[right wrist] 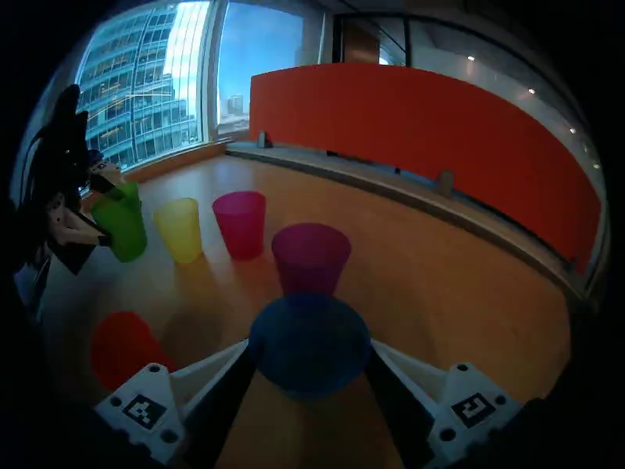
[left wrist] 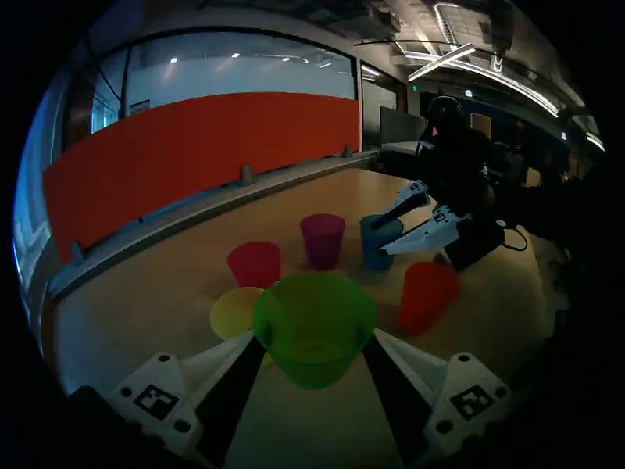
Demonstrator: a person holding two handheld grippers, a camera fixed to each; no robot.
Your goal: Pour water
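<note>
In the left gripper view, my left gripper (left wrist: 314, 340) is shut on a translucent green cup (left wrist: 314, 324), which stands upright between both fingers. Beyond it, my right gripper (left wrist: 391, 227) grips a blue cup (left wrist: 377, 244) on the wooden table (left wrist: 156, 297). In the right gripper view, that blue cup (right wrist: 310, 344) sits upright between the fingers of my right gripper (right wrist: 310, 356). Far left, the left gripper (right wrist: 95, 207) holds the green cup (right wrist: 123, 221). I cannot tell whether either cup holds water.
Other upright cups stand between the two: yellow (left wrist: 234, 311), pink-red (left wrist: 255, 263), purple (left wrist: 323, 239) and orange-red (left wrist: 426, 295). The right gripper view has purple (right wrist: 310, 256) just ahead, magenta (right wrist: 240, 223), yellow (right wrist: 180, 228) and orange-red (right wrist: 121, 348). An orange partition (left wrist: 203, 148) lines the table's far edge.
</note>
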